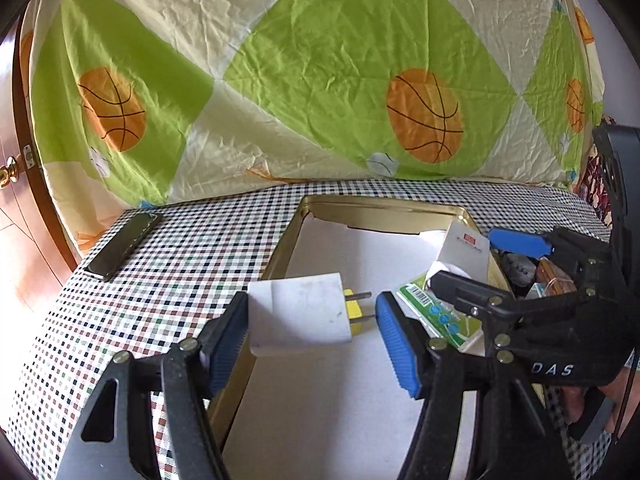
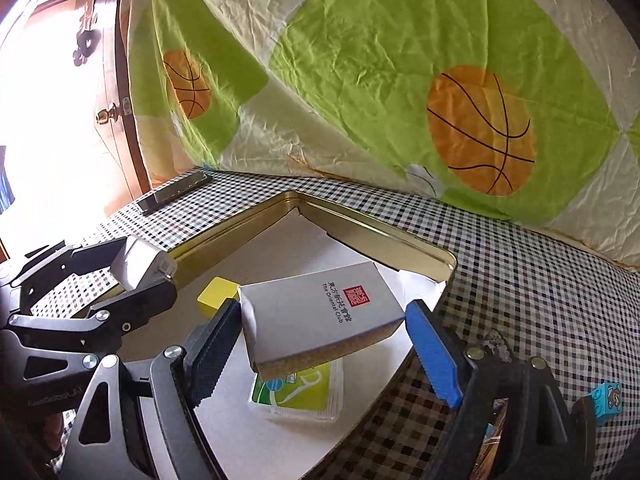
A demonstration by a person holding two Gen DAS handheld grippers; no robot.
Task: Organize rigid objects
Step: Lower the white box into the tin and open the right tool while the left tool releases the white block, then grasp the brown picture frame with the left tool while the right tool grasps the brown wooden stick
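Both tongs hold items above tin (image 1: 285,236).

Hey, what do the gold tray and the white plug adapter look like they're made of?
Shallow gold rectangular tray: likely thin metal; its glossy rim mirrors the light. White boxy plug adapter: apparently matte moulded plastic, faintly scuffed, with yellow face and bare metal prongs.

Surface is covered w/ a small-check cloth (image 1: 192,264). A shallow gold tin tray (image 2: 372,224) is set on it, approx. centre. A dark flat bar-shaped obj. (image 1: 124,246) is laid near the far left edge, well apart from tray. A blue toy block (image 2: 606,400) is seen on the cloth at right.
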